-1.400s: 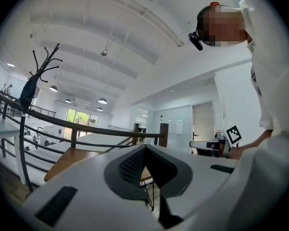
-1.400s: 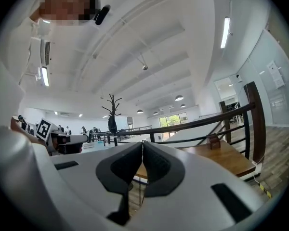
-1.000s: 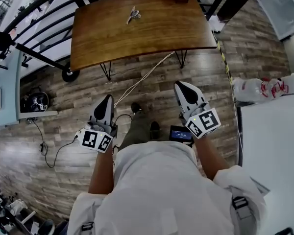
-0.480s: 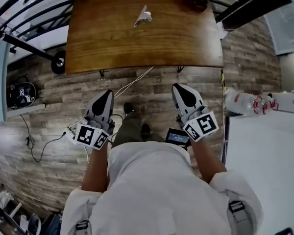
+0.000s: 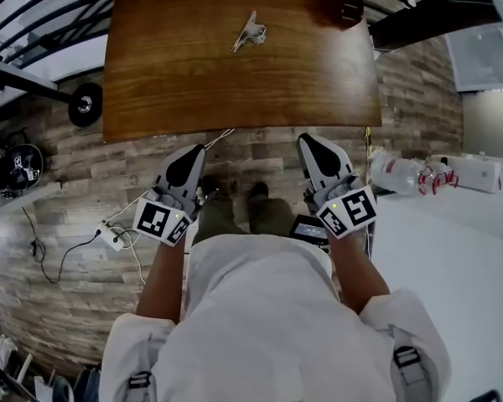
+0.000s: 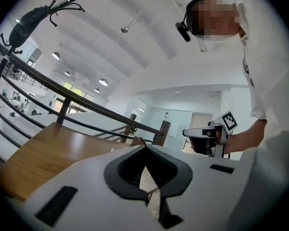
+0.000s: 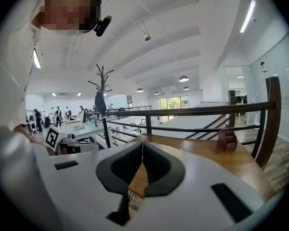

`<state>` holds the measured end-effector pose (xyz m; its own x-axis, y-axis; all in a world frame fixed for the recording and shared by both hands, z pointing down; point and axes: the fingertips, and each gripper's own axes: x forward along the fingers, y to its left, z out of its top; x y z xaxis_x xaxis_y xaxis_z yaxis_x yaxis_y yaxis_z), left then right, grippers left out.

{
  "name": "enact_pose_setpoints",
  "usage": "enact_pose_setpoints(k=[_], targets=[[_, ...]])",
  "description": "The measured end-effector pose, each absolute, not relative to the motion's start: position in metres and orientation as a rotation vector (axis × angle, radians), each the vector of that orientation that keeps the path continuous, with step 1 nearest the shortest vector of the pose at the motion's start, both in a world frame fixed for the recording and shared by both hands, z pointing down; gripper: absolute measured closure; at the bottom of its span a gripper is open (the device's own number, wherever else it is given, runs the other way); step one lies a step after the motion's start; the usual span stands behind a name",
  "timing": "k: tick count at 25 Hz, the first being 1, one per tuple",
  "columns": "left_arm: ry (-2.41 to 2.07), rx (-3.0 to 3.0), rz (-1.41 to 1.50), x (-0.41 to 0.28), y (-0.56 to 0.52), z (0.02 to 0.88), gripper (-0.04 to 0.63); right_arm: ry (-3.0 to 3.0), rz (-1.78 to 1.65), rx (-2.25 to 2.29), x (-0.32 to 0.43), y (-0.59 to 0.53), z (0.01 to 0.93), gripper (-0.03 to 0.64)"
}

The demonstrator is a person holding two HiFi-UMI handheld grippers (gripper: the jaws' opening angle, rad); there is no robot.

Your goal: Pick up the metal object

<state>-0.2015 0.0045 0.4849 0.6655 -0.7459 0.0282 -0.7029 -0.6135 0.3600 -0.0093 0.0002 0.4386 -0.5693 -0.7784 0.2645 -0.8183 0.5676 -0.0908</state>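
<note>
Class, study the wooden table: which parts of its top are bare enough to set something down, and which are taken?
Bare: the whole near half of the table, from the metal object to the near edge, and the strip left of that object. Taken: the far right corner, where a dark box stands.

Both grippers hanging in front of the torso, jaws closed, nothing gripped.
Left gripper [image 5: 194,152] and right gripper [image 5: 310,142] are pointing forward, side by side but well apart, each with jaw tips meeting on nothing. Bare left forearm [image 5: 163,276] and right forearm [image 5: 359,268] are reaching forward from white sleeves, with the marker cubes facing the head camera.
</note>
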Motion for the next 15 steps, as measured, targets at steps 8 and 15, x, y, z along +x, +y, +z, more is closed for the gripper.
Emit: enact_pose_setpoints(k=[8,15], targets=[[-1.176,2.547,-0.203,-0.198,-0.045,0.474,0.586,-2.645,0.282,1.317,0.002,-0.061,0.420,0.594],[-1.345,2.531,-0.163,-0.183,-0.091,0.450,0.586,-2.772,0.317,1.268,0.026,-0.127,0.418,0.594]])
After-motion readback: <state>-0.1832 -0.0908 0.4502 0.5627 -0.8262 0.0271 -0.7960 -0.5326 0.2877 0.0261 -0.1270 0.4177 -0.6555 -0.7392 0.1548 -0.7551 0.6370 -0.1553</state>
